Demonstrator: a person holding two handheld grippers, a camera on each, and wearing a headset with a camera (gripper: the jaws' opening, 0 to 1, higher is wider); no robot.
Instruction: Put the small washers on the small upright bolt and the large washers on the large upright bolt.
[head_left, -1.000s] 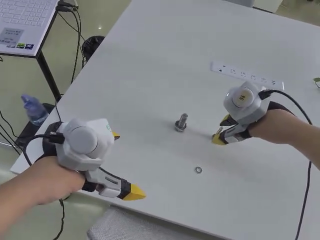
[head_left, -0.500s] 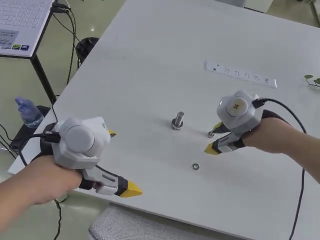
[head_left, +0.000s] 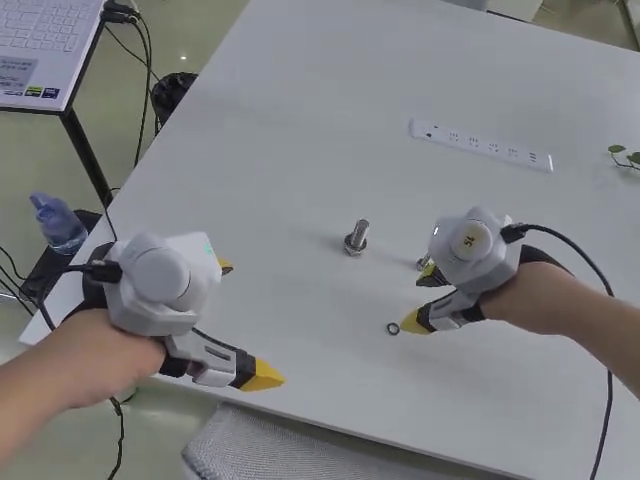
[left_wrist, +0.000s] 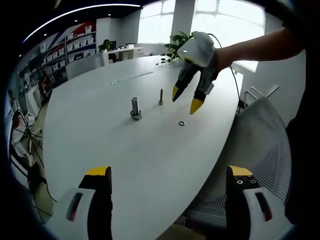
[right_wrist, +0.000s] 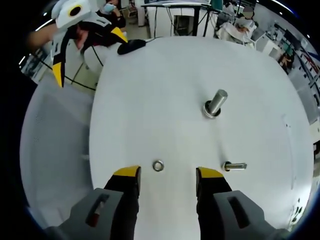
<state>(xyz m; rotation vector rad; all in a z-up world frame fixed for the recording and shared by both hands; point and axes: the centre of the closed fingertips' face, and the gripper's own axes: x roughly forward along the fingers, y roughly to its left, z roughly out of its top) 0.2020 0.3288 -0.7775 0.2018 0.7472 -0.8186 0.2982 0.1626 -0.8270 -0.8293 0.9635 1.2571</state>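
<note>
Right claw (right_wrist: 168, 173) has dropped beside the washer (right_wrist: 158, 165), spread; left claw (left_wrist: 168, 171) spread too.

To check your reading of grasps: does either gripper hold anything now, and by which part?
Nothing is held. The right gripper is open, the washer lying loose just ahead of it; the left gripper is open.

I get bright, even daylight; windows (left_wrist: 230, 15) blow out white well beyond my left fingers (left_wrist: 100, 182). Shadows on the tabletop (head_left: 300, 120) are faint, and fisheye edges bend.
</note>
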